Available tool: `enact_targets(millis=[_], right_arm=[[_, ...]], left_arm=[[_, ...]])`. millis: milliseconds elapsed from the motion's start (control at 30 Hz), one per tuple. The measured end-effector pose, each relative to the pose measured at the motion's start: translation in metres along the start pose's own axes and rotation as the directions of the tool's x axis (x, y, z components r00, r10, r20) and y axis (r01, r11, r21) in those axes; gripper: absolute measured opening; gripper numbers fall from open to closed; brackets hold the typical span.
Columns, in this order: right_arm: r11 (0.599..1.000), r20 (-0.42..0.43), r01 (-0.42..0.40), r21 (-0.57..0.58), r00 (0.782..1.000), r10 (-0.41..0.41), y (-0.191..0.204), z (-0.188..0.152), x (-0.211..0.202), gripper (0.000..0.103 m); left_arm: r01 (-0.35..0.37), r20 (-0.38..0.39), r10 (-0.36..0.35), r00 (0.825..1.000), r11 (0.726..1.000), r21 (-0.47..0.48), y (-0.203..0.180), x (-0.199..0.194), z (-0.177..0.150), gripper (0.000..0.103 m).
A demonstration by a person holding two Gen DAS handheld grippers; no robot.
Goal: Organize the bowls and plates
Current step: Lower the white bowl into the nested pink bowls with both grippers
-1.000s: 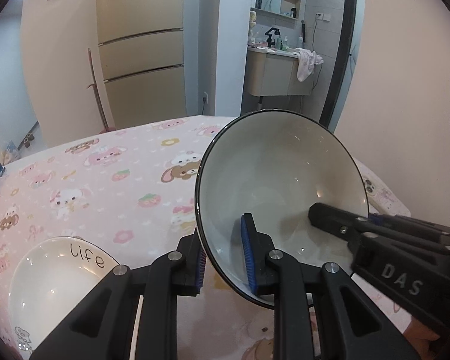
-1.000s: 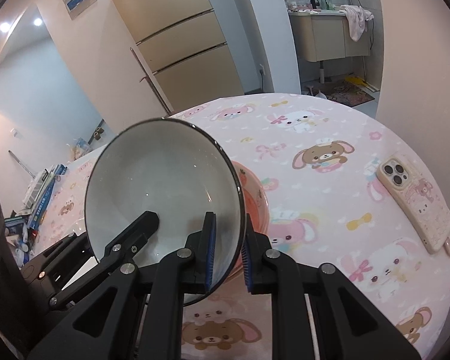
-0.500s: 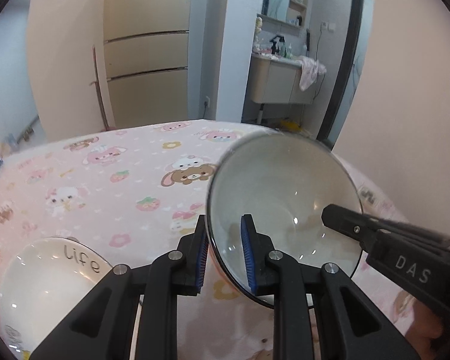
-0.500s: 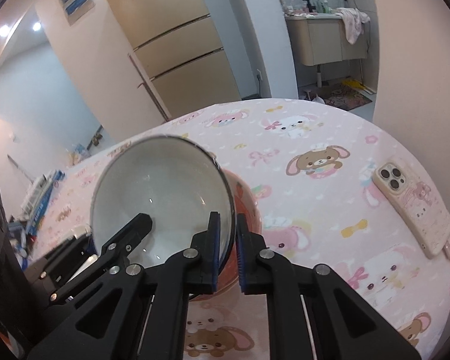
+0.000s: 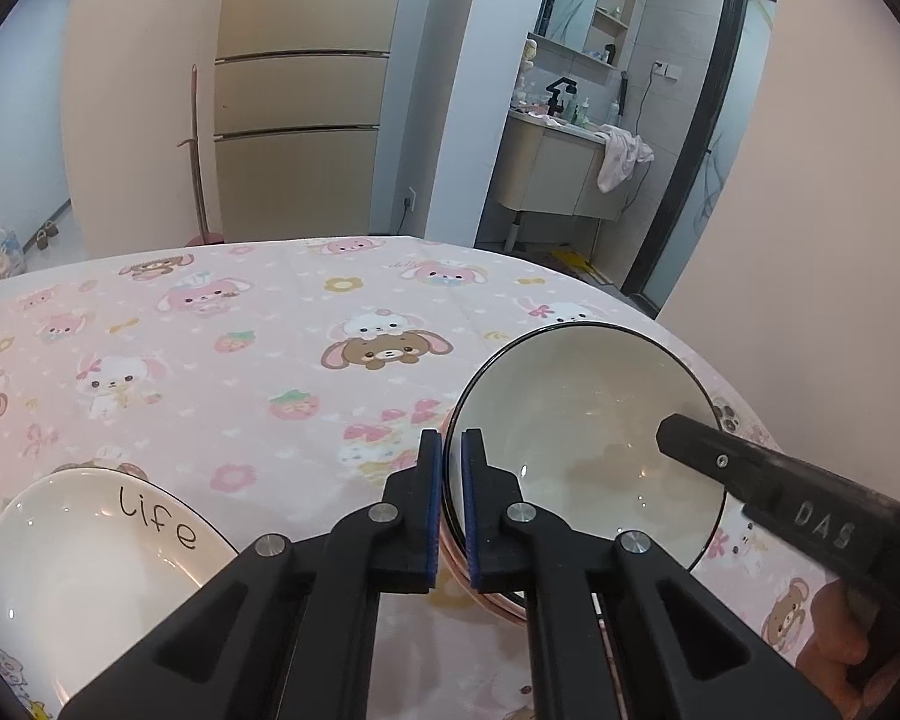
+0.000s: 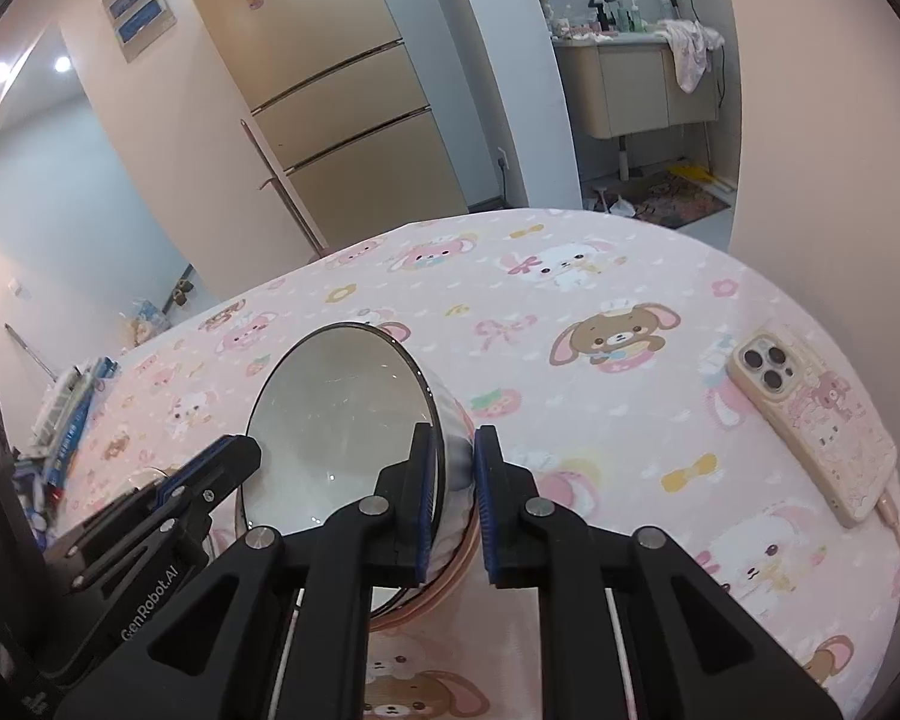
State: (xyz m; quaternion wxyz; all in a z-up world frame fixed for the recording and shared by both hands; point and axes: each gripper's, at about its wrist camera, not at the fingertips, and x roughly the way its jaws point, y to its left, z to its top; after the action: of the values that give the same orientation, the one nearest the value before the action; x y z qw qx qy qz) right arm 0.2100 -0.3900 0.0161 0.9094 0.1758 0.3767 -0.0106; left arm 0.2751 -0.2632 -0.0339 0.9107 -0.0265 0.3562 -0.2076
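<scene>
Both on one bowl [image 5: 576,438] at the desk's [image 5: 210,360] five o'clock: left hand-held gripper [image 5: 448,510] pinches its near rim, right hand-held gripper [image 6: 453,504] straddles the opposite wall, slightly wider. Bowl sits nested in a pink dish [image 6: 450,582]; a plate [image 5: 90,564] waits at seven o'clock.

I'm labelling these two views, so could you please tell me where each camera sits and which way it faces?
Left wrist: on the left hand-held gripper, looking along its fingers over the table to a fridge; it clamps the bowl rim; a hand shows at lower right.
Right wrist: on the right hand-held gripper, facing the same way, pinching the bowl's opposite rim; phone at right.
Shared: the bowl, a pink dish beneath, each other's gripper.
</scene>
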Motion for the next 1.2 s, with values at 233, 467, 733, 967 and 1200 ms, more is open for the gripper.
enact_targets(millis=[233,467,733,967,1200], right_arm=[[0.981,-0.018,-0.122,0.153,0.992,0.126,-0.023,0.007,0.004,0.014],[0.984,-0.010,-0.123,0.130,0.992,0.126,-0.022,0.008,0.007,0.016],[0.995,0.020,-0.094,0.021,0.995,0.093,-0.010,0.011,0.005,0.013],[0.962,-0.042,-0.204,0.184,0.976,0.215,-0.034,0.017,0.014,0.015],[0.906,-0.077,-0.282,0.315,0.944,0.320,-0.053,0.019,0.021,0.016]], left_arm=[[0.006,-0.011,-0.006,1.000,1.000,0.000,0.001,0.003,0.006,0.007],[-0.013,-0.025,0.013,1.000,0.999,0.030,-0.003,0.003,0.011,0.008],[0.020,-0.058,-0.019,0.998,0.999,0.029,0.000,0.016,0.022,0.014],[0.028,-0.055,-0.025,0.998,0.999,0.046,-0.004,0.015,0.031,0.011],[0.009,-0.074,-0.004,0.997,0.998,0.065,-0.010,0.010,0.038,0.010]])
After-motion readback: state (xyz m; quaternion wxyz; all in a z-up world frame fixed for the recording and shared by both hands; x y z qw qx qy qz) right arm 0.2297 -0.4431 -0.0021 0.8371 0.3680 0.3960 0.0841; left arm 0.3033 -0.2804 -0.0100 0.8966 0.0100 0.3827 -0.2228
